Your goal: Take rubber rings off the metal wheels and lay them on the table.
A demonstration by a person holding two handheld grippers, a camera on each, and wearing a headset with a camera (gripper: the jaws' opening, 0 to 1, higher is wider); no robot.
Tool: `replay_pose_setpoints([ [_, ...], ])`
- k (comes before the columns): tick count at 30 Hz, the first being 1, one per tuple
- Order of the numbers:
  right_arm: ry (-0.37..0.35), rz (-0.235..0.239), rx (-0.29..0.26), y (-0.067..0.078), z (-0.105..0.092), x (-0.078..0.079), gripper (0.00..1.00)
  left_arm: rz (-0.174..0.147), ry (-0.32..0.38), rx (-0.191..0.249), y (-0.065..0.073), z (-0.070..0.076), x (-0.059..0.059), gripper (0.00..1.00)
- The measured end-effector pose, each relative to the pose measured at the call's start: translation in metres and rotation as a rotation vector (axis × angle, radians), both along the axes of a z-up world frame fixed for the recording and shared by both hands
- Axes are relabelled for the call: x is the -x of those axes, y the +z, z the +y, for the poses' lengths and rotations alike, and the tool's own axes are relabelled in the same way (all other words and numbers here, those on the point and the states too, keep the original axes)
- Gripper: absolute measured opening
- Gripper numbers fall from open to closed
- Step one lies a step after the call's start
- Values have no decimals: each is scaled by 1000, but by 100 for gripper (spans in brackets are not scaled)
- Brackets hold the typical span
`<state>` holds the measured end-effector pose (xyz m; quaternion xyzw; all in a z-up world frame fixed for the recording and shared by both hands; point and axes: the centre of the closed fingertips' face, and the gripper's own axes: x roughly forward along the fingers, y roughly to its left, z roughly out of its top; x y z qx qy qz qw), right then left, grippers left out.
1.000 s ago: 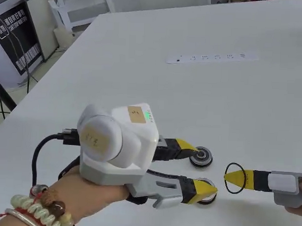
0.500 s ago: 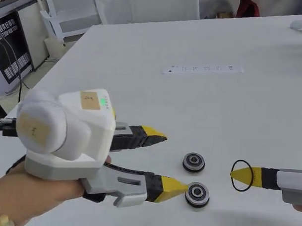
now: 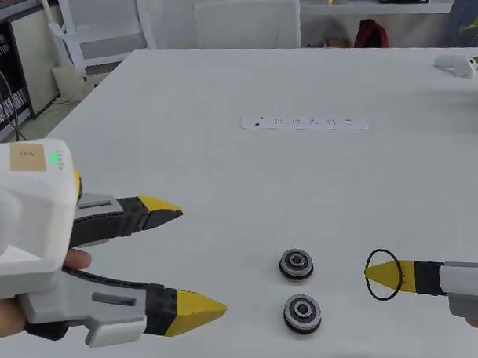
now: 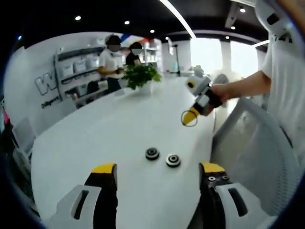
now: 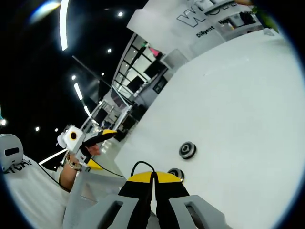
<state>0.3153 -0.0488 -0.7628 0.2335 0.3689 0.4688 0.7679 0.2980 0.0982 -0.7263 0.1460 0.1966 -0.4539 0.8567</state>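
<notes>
L gripper (image 3: 201, 261) spread wide, R gripper (image 3: 371, 271) clamped on rubber ring (image 3: 384, 251).
Both level over table (image 3: 224, 163), tips facing; btwn them 2 metal wheels (image 3: 296, 264), flat; 1 ring, looped round R tip.

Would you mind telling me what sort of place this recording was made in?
Probably an office or showroom: a long white table with a power strip, wall shelving, and a potted plant.
</notes>
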Motion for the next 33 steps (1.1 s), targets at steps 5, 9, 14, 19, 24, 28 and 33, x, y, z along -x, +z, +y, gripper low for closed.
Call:
replay_pose_setpoints([
  [5,-19,-1,19,3,3,1,0,12,3,13,-2,9,6,76],
  [9,-20,-4,29,5,6,3,0,44,2,20,-9,16,12,79],
  [14,-19,-16,38,10,13,6,0,57,10,20,-15,27,15,84],
  [19,-17,-24,52,11,22,7,0,61,18,33,-18,38,18,90],
  [24,-13,-41,61,14,35,8,0,61,12,39,-20,49,21,94],
  [28,-11,-53,62,16,48,8,0,60,8,39,-25,59,20,96],
  [33,-2,-59,74,16,61,7,0,61,13,52,-29,70,19,100],
])
